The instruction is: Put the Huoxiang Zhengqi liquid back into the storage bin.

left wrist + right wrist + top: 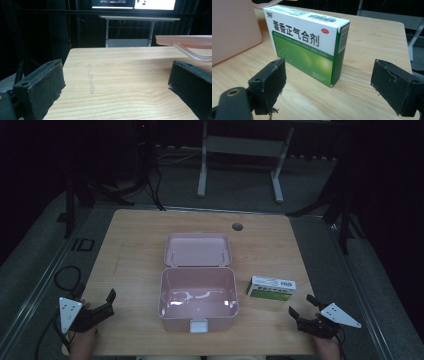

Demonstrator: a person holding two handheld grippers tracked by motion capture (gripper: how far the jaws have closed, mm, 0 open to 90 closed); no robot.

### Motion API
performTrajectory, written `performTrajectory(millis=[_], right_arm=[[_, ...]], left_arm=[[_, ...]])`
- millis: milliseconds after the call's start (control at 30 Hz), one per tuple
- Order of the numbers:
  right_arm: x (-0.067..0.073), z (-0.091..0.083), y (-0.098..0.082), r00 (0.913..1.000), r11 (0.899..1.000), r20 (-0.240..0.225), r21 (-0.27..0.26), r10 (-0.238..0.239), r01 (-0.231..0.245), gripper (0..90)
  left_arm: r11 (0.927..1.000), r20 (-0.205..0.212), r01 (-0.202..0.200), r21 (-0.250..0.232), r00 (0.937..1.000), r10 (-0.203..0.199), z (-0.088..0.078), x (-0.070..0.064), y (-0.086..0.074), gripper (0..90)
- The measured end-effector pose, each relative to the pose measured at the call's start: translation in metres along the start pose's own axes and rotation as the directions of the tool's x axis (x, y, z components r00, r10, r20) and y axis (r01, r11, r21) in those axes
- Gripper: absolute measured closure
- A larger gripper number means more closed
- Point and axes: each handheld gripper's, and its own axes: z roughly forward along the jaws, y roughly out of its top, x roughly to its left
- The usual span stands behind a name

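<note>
Waiting stage: green-white cardboard medicine box [271, 288] on wooden worktop [135, 245], right of centre, beside open pink plastic lidded case [198, 297], not yet inside. Right hand-held gripper [303, 308] wide open, empty, facing box; left hand-held gripper [105, 302] open, empty, lower left.

Your open box [198, 296] sits mid-table [135, 245], its lid [198, 249] lying behind it, the carton [271, 288] just right of it, your grippers at the near corners.
</note>
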Motion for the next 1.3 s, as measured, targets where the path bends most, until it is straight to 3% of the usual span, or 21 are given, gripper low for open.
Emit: performTrajectory(millis=[133,200,267,333,367,400,467,533,600,767,833,933,1000,1067,1200,1267,1300], right_arm=[[-0.001,0.0,0.0,0.9971,0.999,0.072,0.027,0.023,-0.025,12.7],[-0.004,-0.002,0.0,0.9926,0.998,0.106,0.011,0.059,-0.06,12.6],[-0.009,0.0,0.002,0.9852,0.993,0.137,0.042,0.104,-0.11,12.7],[-0.012,0.0,0.0,0.9781,0.989,0.162,0.041,0.13,-0.139,12.7],[-0.012,0.0,0.0,0.9781,0.989,0.162,0.041,0.13,-0.139,12.7],[-0.014,0.002,0.0,0.9717,0.985,0.182,0.055,0.151,-0.163,12.6],[-0.015,0.002,0.0,0.9772,0.987,0.159,0.054,0.141,-0.151,12.3],[-0.017,0.002,0.0,0.9765,0.986,0.167,0.07,0.136,-0.15,12.1],[-0.02,0.002,0.001,0.9787,0.983,0.136,0.08,0.154,-0.165,12.1],[-0.028,0.006,0.001,0.987,0.973,0.072,0.174,0.144,-0.154,12.7],[-0.028,0.007,0.002,0.9914,0.972,0.037,0.194,0.125,-0.13,12.7],[-0.028,0.009,0.005,0.9936,0.965,-0.071,0.254,0.088,-0.068,12.8],[-0.027,0.009,0.006,0.9902,0.96,-0.125,0.279,0.062,-0.025,12.8],[-0.027,0.009,0.009,0.9811,0.951,-0.189,0.308,0.043,0.018,12.8],[-0.026,0.009,0.013,0.9727,0.943,-0.23,0.33,0.028,0.051,12.8],[-0.021,0.008,0.024,0.95,0.912,-0.312,0.383,-0.022,0.147,12.8],[-0.021,0.008,0.024,0.95,0.912,-0.312,0.383,-0.022,0.147,12.8]], left_arm=[[0.9994,-0.017,0.035,0.001,0.9992,-0.035,-0.001,0.004,-0.001,0.6],[0.9993,-0.032,0.038,0.005,0.9988,-0.038,0.0,0.006,-0.002,0.6],[0.9987,-0.038,0.05,0.011,0.9981,-0.05,0.0,0.008,-0.003,0.6],[0.9983,-0.045,0.056,0.014,0.9974,-0.056,-0.002,0.009,-0.003,0.7],[0.9983,-0.045,0.056,0.014,0.9974,-0.056,-0.002,0.009,-0.003,0.7],[0.9984,-0.055,0.055,0.013,0.997,-0.055,-0.002,0.009,-0.004,0.6],[0.9983,-0.063,0.056,0.018,0.9965,-0.055,-0.002,0.01,-0.005,0.6],[0.9981,-0.068,0.059,0.016,0.996,-0.058,-0.002,0.01,-0.007,0.6],[0.9969,-0.067,0.075,0.022,0.9951,-0.073,-0.002,0.011,-0.008,0.6],[0.9964,-0.074,0.081,0.024,0.9941,-0.079,-0.003,0.014,-0.01,0.6],[0.9965,-0.07,0.078,0.03,0.9947,-0.075,-0.002,0.014,-0.011,0.7],[0.9974,-0.064,0.064,0.034,0.996,-0.062,-0.002,0.013,-0.012,0.6],[0.9974,-0.061,0.064,0.033,0.9962,-0.061,-0.002,0.013,-0.012,0.7],[0.9974,-0.058,0.063,0.034,0.9964,-0.061,-0.002,0.013,-0.012,0.6],[0.9975,-0.055,0.064,0.031,0.9965,-0.062,-0.002,0.013,-0.012,0.6],[0.9975,-0.05,0.064,0.031,0.9968,-0.063,-0.002,0.013,-0.012,0.6],[0.9975,-0.049,0.064,0.03,0.9969,-0.062,-0.002,0.013,-0.012,0.6]])
